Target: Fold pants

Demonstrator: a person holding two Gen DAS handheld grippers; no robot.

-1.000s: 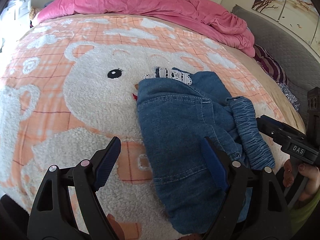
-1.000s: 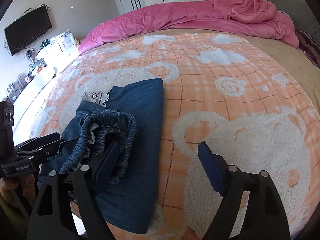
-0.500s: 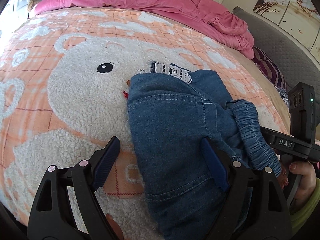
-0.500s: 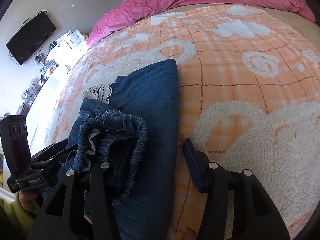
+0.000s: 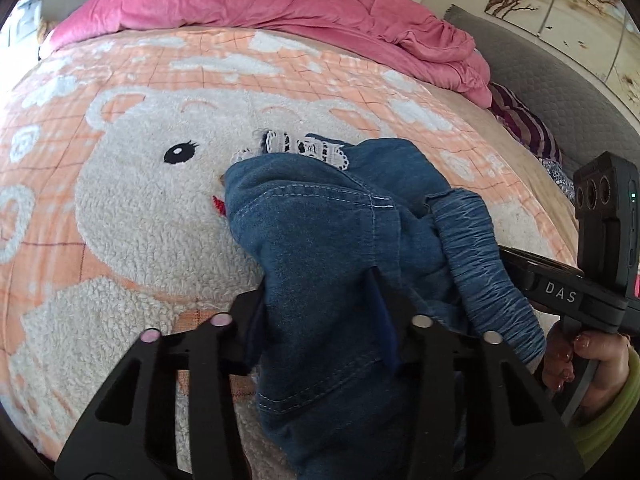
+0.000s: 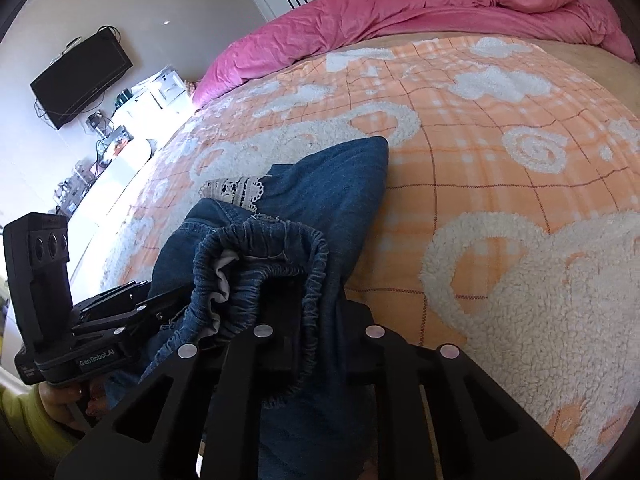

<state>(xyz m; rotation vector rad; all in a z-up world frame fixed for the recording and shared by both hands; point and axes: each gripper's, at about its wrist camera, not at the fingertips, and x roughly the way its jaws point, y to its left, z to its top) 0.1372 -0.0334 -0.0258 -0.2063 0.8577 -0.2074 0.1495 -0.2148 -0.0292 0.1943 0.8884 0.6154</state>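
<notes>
Both my grippers, jaws just closed, pinch the denim pants (image 5: 320, 248) near the blanket's (image 5: 120, 220) nearest edge: left gripper (image 5: 320, 312) on the seat, right gripper (image 6: 316, 320) on the waistband (image 6: 280, 264). I should lift both evenly, keeping layers aligned.

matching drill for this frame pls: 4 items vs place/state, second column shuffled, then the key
Items:
1. left tongs
2. right tongs
3. lace trim
4. pink duvet

Place/state:
A. heaped along the far edge of the bed
B. shut on the gathered elastic waistband
C. peeking out at the far end of the denim pants
D. clamped on the near fold of the pants beside the bear blanket

Pairs: 1-D, 2-B, 3-C, 4-A
</notes>
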